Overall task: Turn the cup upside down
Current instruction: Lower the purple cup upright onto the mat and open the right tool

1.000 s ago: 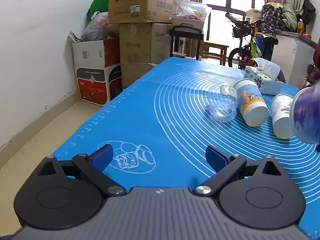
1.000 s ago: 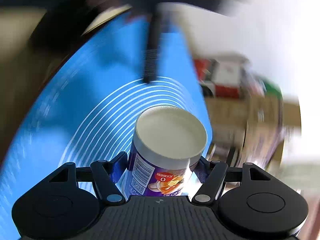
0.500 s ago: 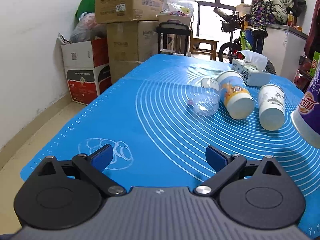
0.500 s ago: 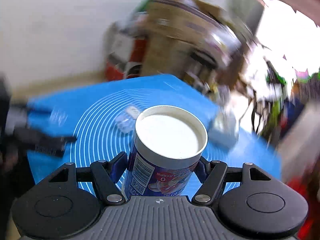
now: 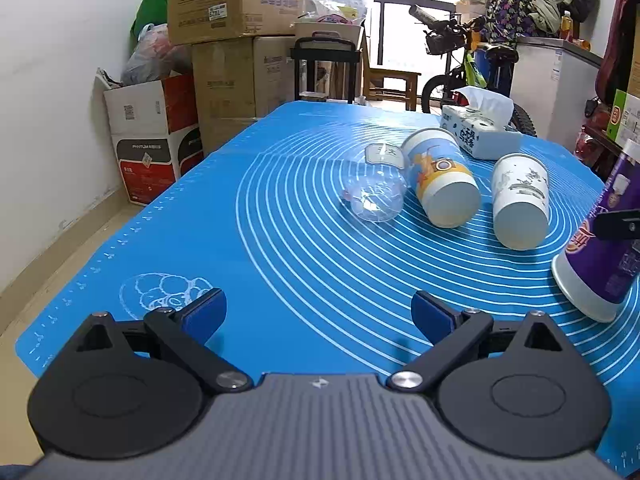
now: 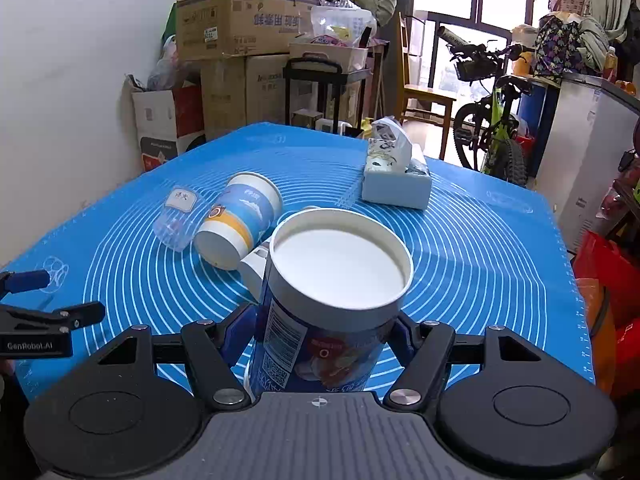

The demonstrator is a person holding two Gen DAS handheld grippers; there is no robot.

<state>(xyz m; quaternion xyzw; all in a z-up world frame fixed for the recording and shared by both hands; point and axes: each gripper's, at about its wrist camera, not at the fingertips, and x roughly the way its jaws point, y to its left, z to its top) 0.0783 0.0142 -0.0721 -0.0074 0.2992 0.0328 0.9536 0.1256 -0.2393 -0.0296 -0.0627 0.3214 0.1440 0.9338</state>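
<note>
My right gripper (image 6: pixel 320 332) is shut on a purple paper cup (image 6: pixel 328 312). The cup's white flat base faces up toward the camera. In the left wrist view the same purple cup (image 5: pixel 600 252) is tilted at the right edge, its white rim low over the blue mat (image 5: pixel 280 248); whether it touches is unclear. My left gripper (image 5: pixel 318 312) is open and empty above the mat's near edge.
A clear plastic cup (image 5: pixel 374 196), a blue-and-yellow paper cup (image 5: pixel 440 180) and a white paper cup (image 5: pixel 518 200) lie on their sides mid-mat. A tissue box (image 5: pixel 480 128) stands behind them. Cardboard boxes (image 5: pixel 224 40) and a bicycle (image 5: pixel 468 68) stand beyond the table.
My right gripper has swung round with the purple cup, which has come down toward the mat at the right. My left gripper stays open and has shifted a little.
</note>
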